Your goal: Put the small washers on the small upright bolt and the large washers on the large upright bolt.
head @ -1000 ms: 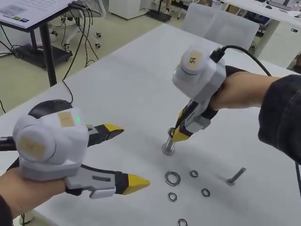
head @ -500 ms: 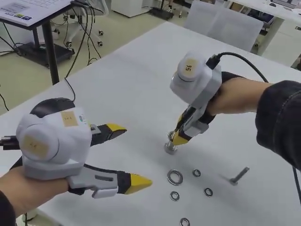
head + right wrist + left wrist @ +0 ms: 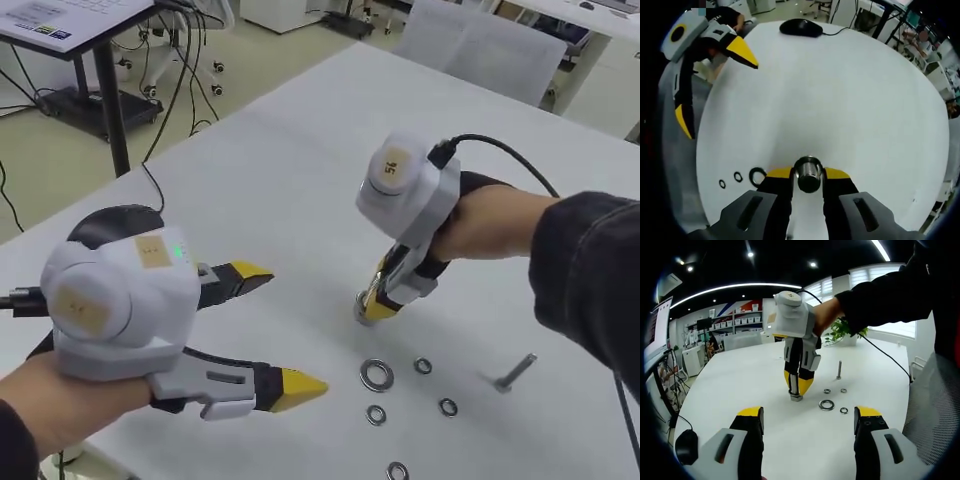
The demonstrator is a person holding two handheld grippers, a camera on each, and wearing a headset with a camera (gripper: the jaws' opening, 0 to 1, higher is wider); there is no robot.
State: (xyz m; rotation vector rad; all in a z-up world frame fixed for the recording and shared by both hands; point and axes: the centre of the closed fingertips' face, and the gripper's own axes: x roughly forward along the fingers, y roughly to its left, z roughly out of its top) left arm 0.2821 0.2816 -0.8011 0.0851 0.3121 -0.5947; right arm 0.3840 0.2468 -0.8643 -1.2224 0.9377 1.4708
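Observation:
The large upright bolt (image 3: 796, 398) stands mid-table, its top (image 3: 809, 181) showing between my right jaws. My right gripper (image 3: 372, 308) points straight down over it, shut on a large washer held around the bolt's shaft; the washer is hard to tell apart from the bolt. A second large washer (image 3: 377, 376) lies flat nearby with several small washers (image 3: 423, 366) around it. The small bolt (image 3: 515, 372) stands upright to the right (image 3: 839, 369). My left gripper (image 3: 275, 330) hovers open and empty at the near left.
A black mouse (image 3: 800, 27) and its cable lie on the white table (image 3: 260, 170) behind my left gripper. A chair (image 3: 480, 50) stands at the far edge. A desk on black legs (image 3: 95, 90) is off the table's left.
My right gripper has come down lower over the large bolt with the washer. My left gripper has stayed in place.

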